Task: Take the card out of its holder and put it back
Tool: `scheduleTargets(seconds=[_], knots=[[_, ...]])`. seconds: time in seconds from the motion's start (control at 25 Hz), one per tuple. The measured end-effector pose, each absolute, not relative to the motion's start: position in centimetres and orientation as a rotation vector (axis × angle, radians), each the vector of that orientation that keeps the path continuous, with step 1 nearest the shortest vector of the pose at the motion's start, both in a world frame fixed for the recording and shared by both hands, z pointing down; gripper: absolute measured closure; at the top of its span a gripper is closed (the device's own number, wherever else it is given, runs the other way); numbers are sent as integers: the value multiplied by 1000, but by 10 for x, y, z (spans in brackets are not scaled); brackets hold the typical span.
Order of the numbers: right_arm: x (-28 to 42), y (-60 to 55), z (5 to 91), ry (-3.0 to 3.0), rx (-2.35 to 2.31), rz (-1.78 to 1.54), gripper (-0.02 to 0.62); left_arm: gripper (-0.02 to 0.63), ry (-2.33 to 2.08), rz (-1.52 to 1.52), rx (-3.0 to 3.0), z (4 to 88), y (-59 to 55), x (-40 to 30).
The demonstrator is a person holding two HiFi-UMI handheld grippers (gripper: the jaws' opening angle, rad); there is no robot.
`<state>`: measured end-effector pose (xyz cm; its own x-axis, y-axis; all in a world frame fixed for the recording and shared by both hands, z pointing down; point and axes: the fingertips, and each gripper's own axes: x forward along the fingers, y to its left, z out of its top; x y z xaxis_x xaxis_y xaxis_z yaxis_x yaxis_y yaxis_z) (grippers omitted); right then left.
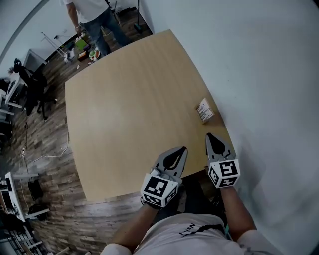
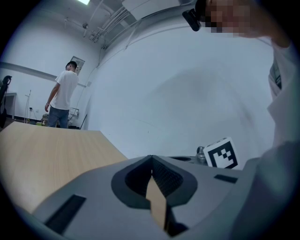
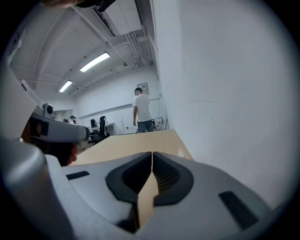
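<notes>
The card in its clear holder (image 1: 204,110) lies flat on the wooden table (image 1: 129,99) near the right edge by the wall. My left gripper (image 1: 184,149) hovers over the table's near edge, jaws shut with nothing in them. My right gripper (image 1: 208,135) is just right of it, also shut and empty, its tips a short way in front of the card holder. In the left gripper view my left gripper (image 2: 151,157) has its jaws closed tip to tip, and the right gripper's marker cube (image 2: 220,153) shows behind. In the right gripper view my right gripper (image 3: 152,153) is closed over the table; a pale corner of the holder (image 3: 181,153) peeks beside it.
A white wall (image 1: 259,74) runs along the table's right side. A person (image 1: 92,15) stands beyond the table's far corner, near clutter on the floor (image 1: 82,50). Office chairs (image 1: 32,87) and desks stand at the left on the wooden floor.
</notes>
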<state>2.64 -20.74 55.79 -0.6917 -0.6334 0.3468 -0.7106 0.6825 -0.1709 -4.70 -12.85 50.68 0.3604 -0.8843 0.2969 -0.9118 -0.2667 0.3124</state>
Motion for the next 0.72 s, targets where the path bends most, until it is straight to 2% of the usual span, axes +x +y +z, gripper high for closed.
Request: scheduleTargets(seconds=[0.36, 0.72], knots=[[-2, -103, 484, -2740, 1011, 461, 580, 592, -1522, 79, 2256, 467, -65, -47], [-2, -37, 441, -2771, 1044, 446, 581, 593, -1505, 35, 2290, 433, -15, -47]])
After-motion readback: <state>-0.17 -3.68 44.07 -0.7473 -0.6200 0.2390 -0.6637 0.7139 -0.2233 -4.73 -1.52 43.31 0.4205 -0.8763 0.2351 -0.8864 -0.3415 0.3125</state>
